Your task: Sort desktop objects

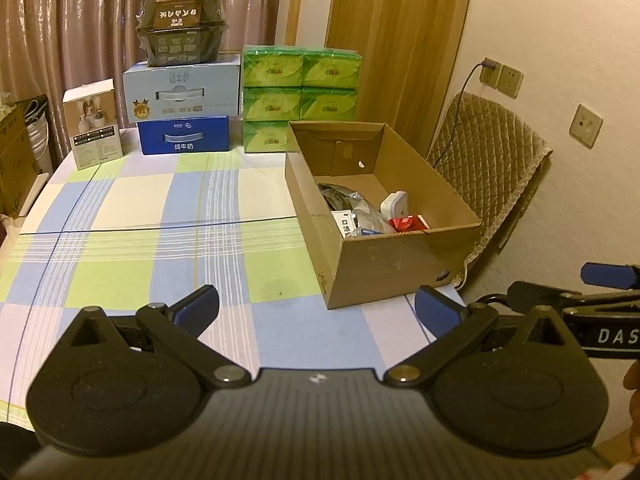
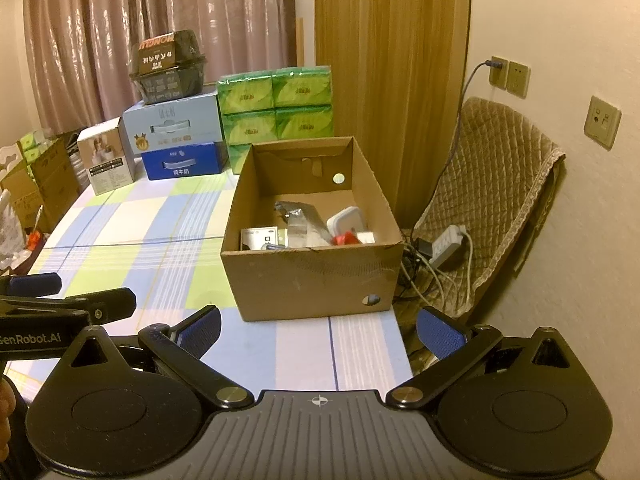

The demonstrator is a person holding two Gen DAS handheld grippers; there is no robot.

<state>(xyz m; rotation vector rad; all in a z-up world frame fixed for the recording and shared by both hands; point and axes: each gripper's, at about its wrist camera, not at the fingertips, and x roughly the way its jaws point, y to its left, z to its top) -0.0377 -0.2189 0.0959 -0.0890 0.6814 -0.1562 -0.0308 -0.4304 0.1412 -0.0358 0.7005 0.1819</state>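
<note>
An open cardboard box [image 1: 400, 264] stands on the checked tablecloth at the table's right edge; it also shows in the right wrist view [image 2: 312, 280]. Inside lie a silver foil bag [image 1: 344, 196], a white adapter [image 1: 395, 204], a red packet [image 1: 408, 223] and a white labelled pack [image 1: 343, 224]. My left gripper [image 1: 318, 312] is open and empty, above the cloth near the box's front left corner. My right gripper [image 2: 320, 330] is open and empty, in front of the box's near wall. Each gripper shows at the edge of the other's view.
Stacked at the table's back are green tissue packs [image 1: 300, 88], a light blue carton [image 1: 182, 94], a dark blue milk carton [image 1: 184, 136], a black food bowl [image 1: 182, 28] and a small white box [image 1: 94, 124]. A padded chair [image 2: 492, 200] and a power strip [image 2: 444, 244] are right of the table.
</note>
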